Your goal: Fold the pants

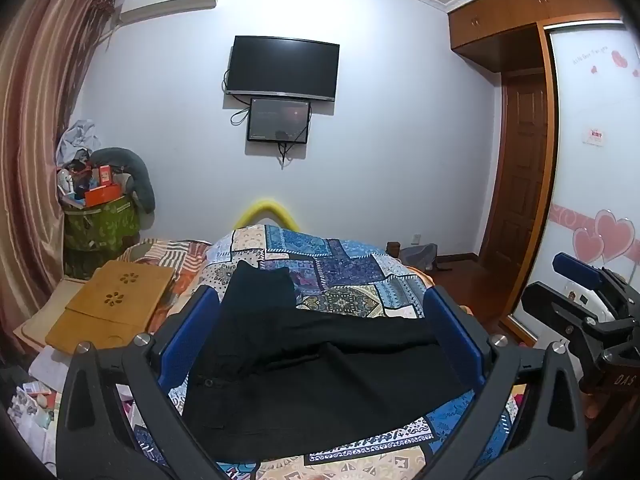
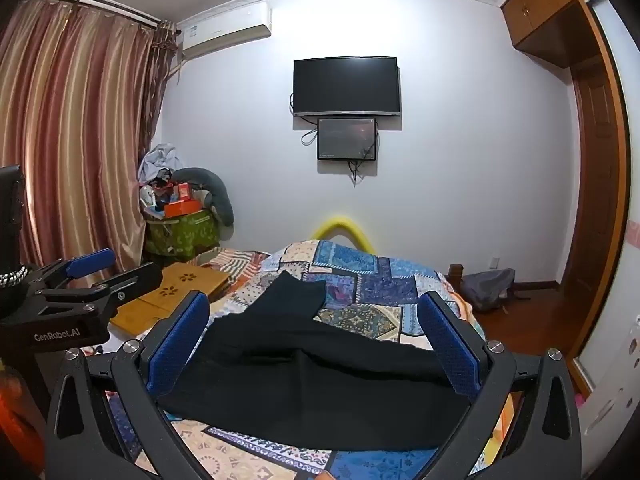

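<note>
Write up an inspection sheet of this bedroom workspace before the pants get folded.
Surface: bed under a patchwork quilt, blue, cream and orange.
Job's things: black pants lie spread on the quilt, unfolded, one leg reaching toward the far end.
Clutter: wooden lap tray on the bed's left side; papers at the near left edge; green bin heaped with boxes and cloth in the corner.
Grippers: left gripper and right gripper both open above the pants, holding nothing.
Cables: loose leads hang from the small screen under the wall TV.
Surroundings: striped curtain, air conditioner, wooden wardrobe, grey bag on the floor.
</note>
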Tool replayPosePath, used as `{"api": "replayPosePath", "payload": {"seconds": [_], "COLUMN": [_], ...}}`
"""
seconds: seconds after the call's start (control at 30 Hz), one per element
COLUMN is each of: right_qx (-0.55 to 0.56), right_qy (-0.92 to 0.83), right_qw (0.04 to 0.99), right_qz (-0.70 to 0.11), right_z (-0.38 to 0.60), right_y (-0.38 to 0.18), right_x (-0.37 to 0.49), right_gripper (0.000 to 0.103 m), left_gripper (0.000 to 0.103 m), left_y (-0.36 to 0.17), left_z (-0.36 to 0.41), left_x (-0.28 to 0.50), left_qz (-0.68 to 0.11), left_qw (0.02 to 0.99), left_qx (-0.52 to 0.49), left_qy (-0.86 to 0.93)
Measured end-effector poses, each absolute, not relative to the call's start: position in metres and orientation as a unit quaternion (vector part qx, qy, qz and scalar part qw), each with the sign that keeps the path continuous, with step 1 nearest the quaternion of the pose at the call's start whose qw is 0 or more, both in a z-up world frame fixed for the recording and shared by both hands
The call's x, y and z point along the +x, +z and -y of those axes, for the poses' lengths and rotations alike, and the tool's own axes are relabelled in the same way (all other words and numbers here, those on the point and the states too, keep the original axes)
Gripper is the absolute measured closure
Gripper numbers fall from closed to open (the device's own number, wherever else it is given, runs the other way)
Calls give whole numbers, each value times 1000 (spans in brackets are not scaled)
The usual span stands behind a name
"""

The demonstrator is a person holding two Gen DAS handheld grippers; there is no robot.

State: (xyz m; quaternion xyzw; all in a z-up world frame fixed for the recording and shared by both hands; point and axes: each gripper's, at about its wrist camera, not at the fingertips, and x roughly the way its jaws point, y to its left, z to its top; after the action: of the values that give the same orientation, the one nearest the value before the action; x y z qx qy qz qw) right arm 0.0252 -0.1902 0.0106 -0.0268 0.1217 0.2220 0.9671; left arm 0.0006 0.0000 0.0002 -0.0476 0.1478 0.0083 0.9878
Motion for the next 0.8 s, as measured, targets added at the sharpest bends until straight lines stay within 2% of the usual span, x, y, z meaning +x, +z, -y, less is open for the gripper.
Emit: {"api": "replayPosePath", "payload": {"seconds": [0.23, 0.8], "right_qx": [-26, -23], "right_qy": [224, 225], "right_qw": [965, 965], "right_qz": [-133, -134], "right_z": [190, 190], "right_y": [12, 11], "right_x": [26, 28], "right_gripper": [0, 0], "left_gripper": [0, 0], "left_y": [-1, 5], "left_z": [13, 13], "left_x": [-5, -5], "left_qz": [-134, -135], "left_qw": [991, 990], "left_qx": [-20, -30], "left_qy": [8, 2]}}
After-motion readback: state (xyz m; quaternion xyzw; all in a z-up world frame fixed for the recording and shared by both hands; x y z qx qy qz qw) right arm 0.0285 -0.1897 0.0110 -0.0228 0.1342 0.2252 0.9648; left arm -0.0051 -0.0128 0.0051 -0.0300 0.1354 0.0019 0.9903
